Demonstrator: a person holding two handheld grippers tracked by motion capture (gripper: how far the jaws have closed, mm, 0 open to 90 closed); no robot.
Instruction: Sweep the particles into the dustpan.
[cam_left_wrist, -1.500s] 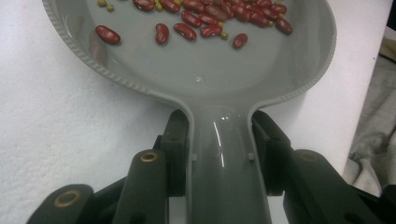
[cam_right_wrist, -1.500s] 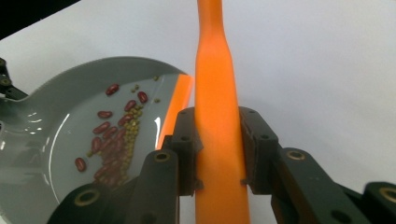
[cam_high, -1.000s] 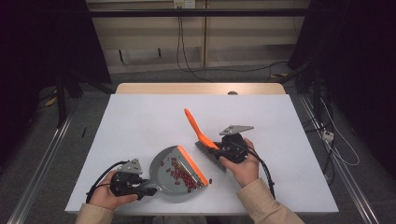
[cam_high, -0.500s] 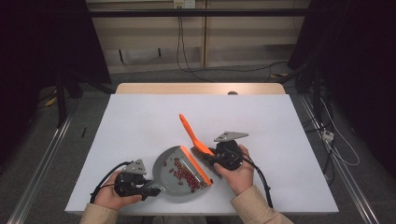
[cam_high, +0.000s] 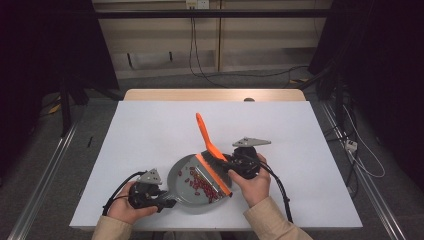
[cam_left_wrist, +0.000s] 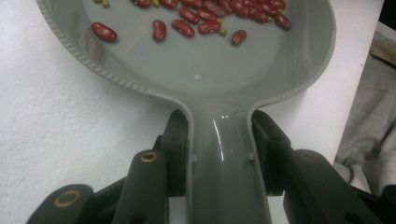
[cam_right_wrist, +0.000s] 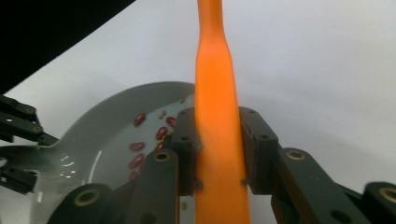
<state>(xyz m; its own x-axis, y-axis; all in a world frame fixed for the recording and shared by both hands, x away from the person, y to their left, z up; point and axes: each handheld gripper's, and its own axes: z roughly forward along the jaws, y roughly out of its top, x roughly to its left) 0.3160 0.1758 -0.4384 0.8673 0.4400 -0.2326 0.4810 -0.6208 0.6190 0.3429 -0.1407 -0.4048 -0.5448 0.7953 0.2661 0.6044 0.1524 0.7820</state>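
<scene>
White tabletop (cam_high: 150, 130) stands in a dim room, with cables hanging on the back wall and dark curtains at both sides. Near the front edge lies a grey dustpan (cam_high: 186, 192), and many red beans (cam_high: 202, 184) are gathered in its bowl, mostly close to the brush. The left tool (cam_high: 167, 203) is closed on the dustpan's handle; in the left gripper view its two black jaws press on both sides of the grey handle (cam_left_wrist: 227, 154), and the beans (cam_left_wrist: 205, 21) lie at the far side of the bowl. The right tool (cam_high: 226, 162) is shut tight on the orange brush (cam_high: 206, 137); in the right gripper view the jaws clamp the orange handle (cam_right_wrist: 217, 121) from both sides. The brush head rests on the right side of the dustpan, and its handle points up and away from the person. Both hands are low, near the front edge of the tabletop.
</scene>
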